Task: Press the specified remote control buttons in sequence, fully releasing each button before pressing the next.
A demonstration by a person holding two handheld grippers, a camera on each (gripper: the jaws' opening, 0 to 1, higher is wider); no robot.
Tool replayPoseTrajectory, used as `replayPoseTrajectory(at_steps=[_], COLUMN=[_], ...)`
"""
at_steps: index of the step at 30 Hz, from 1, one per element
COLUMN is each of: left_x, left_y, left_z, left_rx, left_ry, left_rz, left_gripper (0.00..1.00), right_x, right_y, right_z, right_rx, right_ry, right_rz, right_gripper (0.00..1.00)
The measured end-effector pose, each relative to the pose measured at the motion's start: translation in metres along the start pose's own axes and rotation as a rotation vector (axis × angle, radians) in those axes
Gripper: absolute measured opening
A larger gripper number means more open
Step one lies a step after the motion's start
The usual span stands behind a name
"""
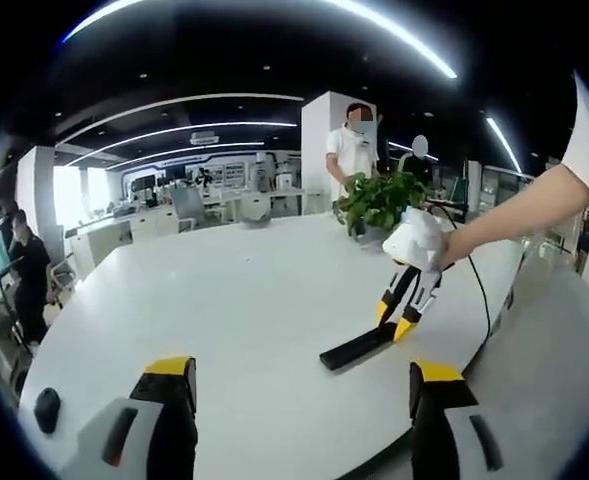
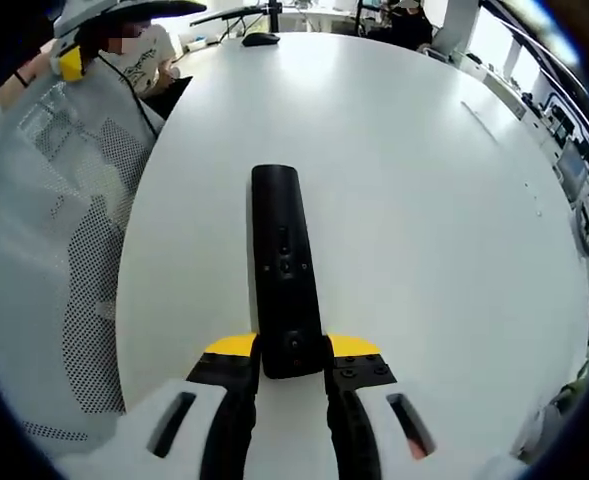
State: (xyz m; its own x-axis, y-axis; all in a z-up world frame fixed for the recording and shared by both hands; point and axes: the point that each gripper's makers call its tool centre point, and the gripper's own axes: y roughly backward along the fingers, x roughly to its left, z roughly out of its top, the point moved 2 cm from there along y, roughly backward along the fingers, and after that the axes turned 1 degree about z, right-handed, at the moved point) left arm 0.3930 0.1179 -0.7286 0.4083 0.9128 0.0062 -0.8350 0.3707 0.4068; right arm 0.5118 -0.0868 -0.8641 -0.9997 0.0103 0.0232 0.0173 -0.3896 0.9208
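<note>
A black remote control (image 2: pixel 282 262) lies flat on the white table (image 2: pixel 424 200), its buttons facing up. My right gripper (image 2: pixel 292 350) is shut on the remote's near end, with a yellow-tipped jaw pressed against each side. In the left gripper view the same remote (image 1: pixel 359 346) lies near the table's right edge, and the right gripper (image 1: pixel 398 324) comes down onto its far end, held by a person's hand. My left gripper (image 1: pixel 302 388) hovers over the table short of the remote, its jaws wide open with nothing between them.
A potted green plant (image 1: pixel 378 200) stands on the table behind the right gripper. A black mouse (image 1: pixel 46 409) lies at the table's left edge, and the mouse (image 2: pixel 261 39) also shows at the far end. A person in white (image 1: pixel 351 150) stands beyond the table. A white mesh garment (image 2: pixel 64 230) is close on the left.
</note>
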Motion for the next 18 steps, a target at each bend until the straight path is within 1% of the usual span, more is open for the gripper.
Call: replayPoseTrajectory(at_steps=[7, 15, 16, 18], left_x=[-0.001, 0.001, 0.001, 0.001], left_y=[-0.001, -0.001, -0.001, -0.001], left_z=[0.000, 0.000, 0.000, 0.001], left_rx=[0.004, 0.002, 0.001, -0.005], left_ry=[0.000, -0.004, -0.003, 0.000], left_rz=[-0.002, 0.004, 0.005, 0.004], left_gripper=[0.91, 0.91, 0.91, 0.91], right_x=[-0.013, -0.020, -0.022, -0.029], right_y=[0.000, 0.000, 0.001, 0.001], right_z=[-0.002, -0.001, 0.000, -0.001], right_rx=[-0.009, -0.013, -0.009, -0.006], right_ry=[0.041, 0.036, 0.031, 0.015], right_rz=[0.013, 0.008, 0.000, -0.022], right_gripper=[0.25, 0.25, 0.27, 0.33])
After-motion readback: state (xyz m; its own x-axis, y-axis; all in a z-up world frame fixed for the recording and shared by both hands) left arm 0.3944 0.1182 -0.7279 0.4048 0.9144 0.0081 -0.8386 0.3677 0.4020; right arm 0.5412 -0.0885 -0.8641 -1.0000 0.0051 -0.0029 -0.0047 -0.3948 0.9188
